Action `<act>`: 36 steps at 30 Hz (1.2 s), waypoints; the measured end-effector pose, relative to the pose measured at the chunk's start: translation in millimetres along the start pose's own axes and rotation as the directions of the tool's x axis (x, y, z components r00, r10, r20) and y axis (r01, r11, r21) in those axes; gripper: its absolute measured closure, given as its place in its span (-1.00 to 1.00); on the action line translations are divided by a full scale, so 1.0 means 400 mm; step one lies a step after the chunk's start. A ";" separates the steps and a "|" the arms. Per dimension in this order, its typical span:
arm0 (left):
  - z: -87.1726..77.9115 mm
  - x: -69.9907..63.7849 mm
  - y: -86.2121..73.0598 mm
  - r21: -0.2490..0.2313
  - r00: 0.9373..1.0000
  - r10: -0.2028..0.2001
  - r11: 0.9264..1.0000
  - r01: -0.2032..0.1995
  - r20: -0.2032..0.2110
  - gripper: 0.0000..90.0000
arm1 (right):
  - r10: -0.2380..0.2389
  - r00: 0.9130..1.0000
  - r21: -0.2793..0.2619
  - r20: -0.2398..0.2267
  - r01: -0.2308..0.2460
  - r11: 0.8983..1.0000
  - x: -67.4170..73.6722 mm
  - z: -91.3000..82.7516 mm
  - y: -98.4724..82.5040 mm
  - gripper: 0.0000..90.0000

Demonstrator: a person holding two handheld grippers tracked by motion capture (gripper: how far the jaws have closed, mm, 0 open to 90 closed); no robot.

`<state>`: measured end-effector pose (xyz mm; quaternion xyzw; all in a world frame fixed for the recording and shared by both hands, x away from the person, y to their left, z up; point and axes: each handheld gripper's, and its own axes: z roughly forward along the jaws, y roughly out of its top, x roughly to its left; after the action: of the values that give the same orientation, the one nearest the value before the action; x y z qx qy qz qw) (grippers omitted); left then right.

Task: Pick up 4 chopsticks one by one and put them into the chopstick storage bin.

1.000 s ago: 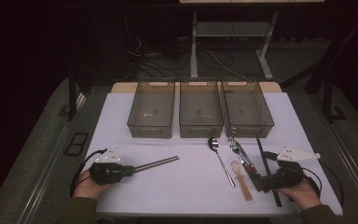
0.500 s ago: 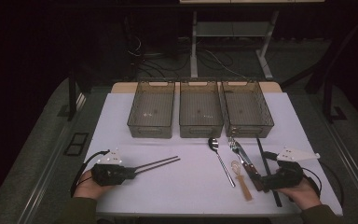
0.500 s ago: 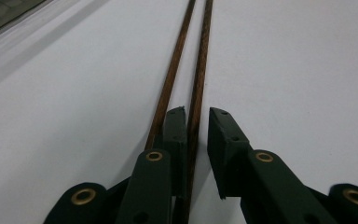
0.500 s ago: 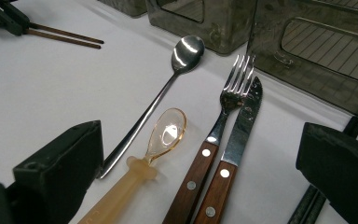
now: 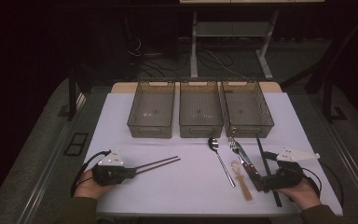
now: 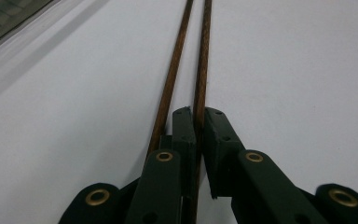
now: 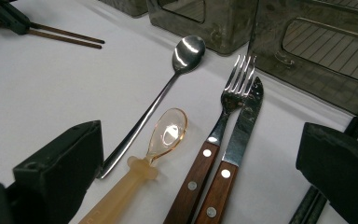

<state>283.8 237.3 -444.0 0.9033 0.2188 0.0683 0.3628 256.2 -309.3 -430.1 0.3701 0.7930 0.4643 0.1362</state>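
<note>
My left gripper (image 5: pixel 131 171) has just been closing and now pinches one of the two brown chopsticks (image 6: pixel 204 60) near its end; the other lies just beside the jaws on the white table (image 5: pixel 186 191) (both sticks point away toward the middle). My right gripper (image 5: pixel 259 181) rests with its jaws spread wide around the handles of the fork (image 7: pixel 230 100), knife (image 7: pixel 245 122) and amber plastic spoon (image 7: pixel 167 134), gripping none, with the metal spoon (image 7: pixel 186 52) alongside
</note>
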 end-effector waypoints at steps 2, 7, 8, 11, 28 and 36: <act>0.000 0.000 -0.001 -0.002 1.000 0.002 1.000 -0.002 0.002 0.85 | 0.000 1.000 0.000 0.000 0.000 1.000 0.000 0.000 0.000 -0.98; -0.001 0.000 0.000 -0.003 1.000 0.003 1.000 -0.003 0.004 0.87 | -0.001 1.000 -0.001 0.000 0.001 1.000 0.000 0.000 0.000 -0.98; 0.000 0.001 0.000 -0.004 1.000 0.000 1.000 0.000 0.005 0.87 | -0.001 1.000 -0.001 0.000 0.001 1.000 0.000 0.000 0.000 -0.98; -0.001 0.002 0.000 -0.004 1.000 -0.005 1.000 0.005 0.007 0.88 | 0.004 1.000 -0.004 -0.002 -0.004 1.000 0.000 0.000 0.000 -0.98; 0.000 -0.004 0.008 -0.001 1.000 -0.012 1.000 0.012 0.013 0.89 | 0.004 1.000 0.018 -0.009 -0.003 1.000 0.010 0.021 -0.008 -0.98; 0.002 -0.017 0.028 -0.008 0.999 -0.024 1.000 0.024 0.026 0.89 | 0.005 1.000 0.009 -0.010 -0.005 1.000 0.009 0.019 -0.006 -0.98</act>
<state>281.7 226.6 -436.8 0.8998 0.2246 0.0532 0.3703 256.8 -302.7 -435.6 0.3704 0.7947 0.4631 0.1294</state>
